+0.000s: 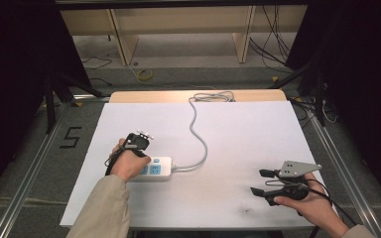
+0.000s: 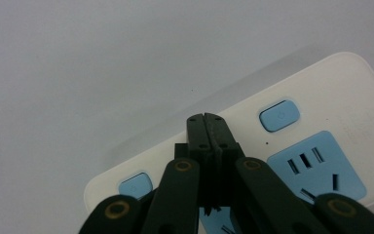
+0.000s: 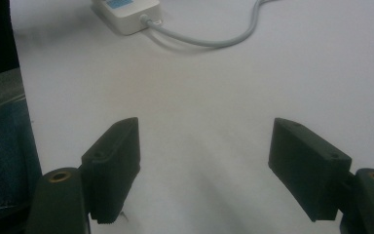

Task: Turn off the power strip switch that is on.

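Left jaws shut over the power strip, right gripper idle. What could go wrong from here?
1. The left gripper, jaws shut, sits between two blue switches; it may slip and miss either.
2. Pushing down could skid the power strip, since the right gripper hangs open, far off.
3. The cable may drag it.

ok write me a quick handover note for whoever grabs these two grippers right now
Left gripper: fingers shut with nothing between them, tips over the top face of the white power strip, between its two blue switch buttons. Whether they touch it cannot be told.
Right gripper: fingers wide open and empty, low over the white board at its near right, well apart from the strip.
The strip lies flat at the board's near left; its grey cable snakes off the far edge. No plug is seen in the sockets that show.
Done: left is lined up on the strip.
Left: probably pressing a switch button; no press is confirmed.
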Demonstrator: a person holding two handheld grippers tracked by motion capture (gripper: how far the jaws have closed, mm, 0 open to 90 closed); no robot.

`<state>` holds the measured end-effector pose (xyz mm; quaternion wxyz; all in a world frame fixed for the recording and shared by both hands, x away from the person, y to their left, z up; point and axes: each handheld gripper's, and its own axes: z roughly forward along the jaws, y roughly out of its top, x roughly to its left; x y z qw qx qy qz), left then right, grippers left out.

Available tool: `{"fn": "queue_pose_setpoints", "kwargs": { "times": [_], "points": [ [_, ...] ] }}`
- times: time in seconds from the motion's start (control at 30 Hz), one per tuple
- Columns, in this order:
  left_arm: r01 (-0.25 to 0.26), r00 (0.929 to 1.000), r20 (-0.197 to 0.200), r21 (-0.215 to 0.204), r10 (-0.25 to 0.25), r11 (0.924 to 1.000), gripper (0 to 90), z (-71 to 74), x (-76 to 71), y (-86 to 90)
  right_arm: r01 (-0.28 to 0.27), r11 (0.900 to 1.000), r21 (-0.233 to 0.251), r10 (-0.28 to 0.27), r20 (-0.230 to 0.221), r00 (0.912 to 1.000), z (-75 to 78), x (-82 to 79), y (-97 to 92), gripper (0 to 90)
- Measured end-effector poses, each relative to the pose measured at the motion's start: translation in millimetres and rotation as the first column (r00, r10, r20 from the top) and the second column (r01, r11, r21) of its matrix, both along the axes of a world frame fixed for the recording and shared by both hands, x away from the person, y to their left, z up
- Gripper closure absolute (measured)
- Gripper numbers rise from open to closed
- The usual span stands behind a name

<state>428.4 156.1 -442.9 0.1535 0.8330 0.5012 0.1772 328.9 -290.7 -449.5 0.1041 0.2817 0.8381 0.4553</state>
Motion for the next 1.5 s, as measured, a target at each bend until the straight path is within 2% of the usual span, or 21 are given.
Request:
{"fn": "queue_pose_setpoints", "kwargs": {
  "times": [0.4,0.67,0.8,0.93,1.33,1.5],
  "points": [
    [0.0,1.0,0.003,-0.002,0.0,1.0,90.0,-0.1,-0.2,0.2,0.0,1.0,0.0,0.0,0.0,1.0,0.1,0.0,-0.2,27.8],
    [0.01,0.9999,0.006,0.013,-0.01,0.9999,90.0,0.0,-0.4,-0.8,-0.003,1.0,-0.004,0.003,0.001,1.0,0.3,0.0,-0.6,27.8],
    [0.002,1.0,0.003,-0.007,-0.002,1.0,90.0,0.1,-0.1,0.9,-0.004,1.0,-0.002,0.004,0.003,1.0,0.3,0.4,-1.0,27.8],
    [0.006,1.0,0.004,-0.001,-0.006,1.0,90.0,0.1,-0.2,0.2,-0.003,1.0,-0.002,0.003,0.003,1.0,0.4,0.2,-1.1,27.7],
    [0.001,1.0,-0.002,-0.031,-0.001,0.9995,90.0,0.4,0.6,4.1,0.003,1.0,0.002,-0.003,-0.004,1.0,0.8,-0.4,-1.5,27.7],
    [0.004,1.0,-0.002,-0.031,-0.004,0.9995,90.0,0.4,0.6,4.4,0.003,1.0,0.002,-0.003,-0.002,1.0,0.9,-0.5,-1.5,27.8]
  ]
}}
